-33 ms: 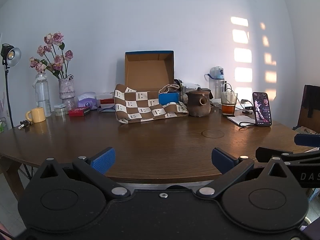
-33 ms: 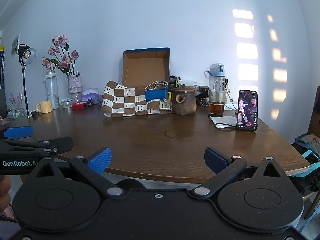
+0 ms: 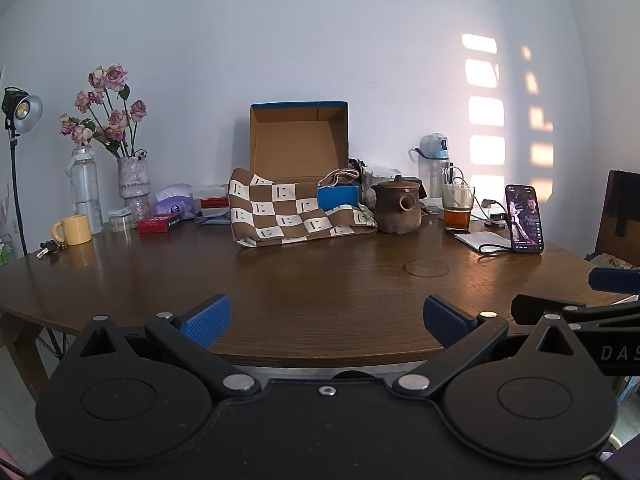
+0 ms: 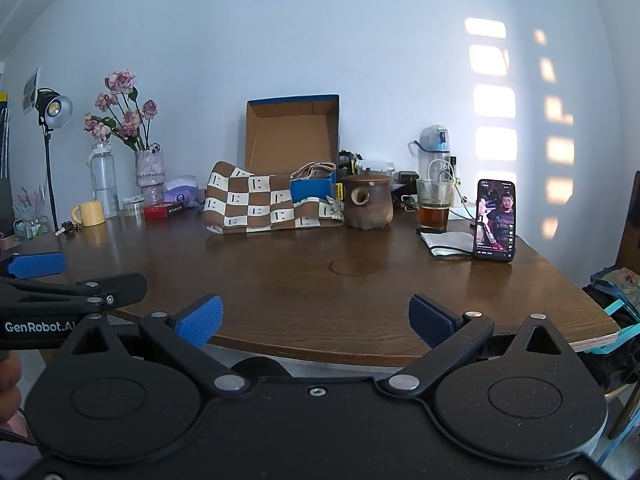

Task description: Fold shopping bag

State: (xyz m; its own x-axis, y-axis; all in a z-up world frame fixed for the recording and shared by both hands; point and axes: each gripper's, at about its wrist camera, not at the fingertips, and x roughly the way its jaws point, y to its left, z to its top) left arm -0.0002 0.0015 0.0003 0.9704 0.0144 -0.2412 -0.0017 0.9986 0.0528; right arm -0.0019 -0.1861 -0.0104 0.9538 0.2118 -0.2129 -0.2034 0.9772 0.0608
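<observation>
Hovering wide apart: left gripper (image 3: 326,318), right gripper (image 4: 316,316); one checkered bag (image 3: 288,214) on table (image 3: 320,280)

We see a dark wooden bench (image 3: 280,292) with a curved near edge and a faint ring mark right of its middle. Along the far edge stand a yellow mug (image 3: 74,229), a clear bottle (image 3: 85,190), a vase of roses (image 3: 132,182), a red packet (image 3: 159,224), an open cardboard box (image 3: 298,144), the checkered shopping bag (image 3: 288,216) draped before it, a brown teapot (image 3: 398,210) and a glass of tea (image 3: 457,208). Toward the right edge a phone (image 3: 524,219) stands upright beside a face mask (image 3: 482,240).
</observation>
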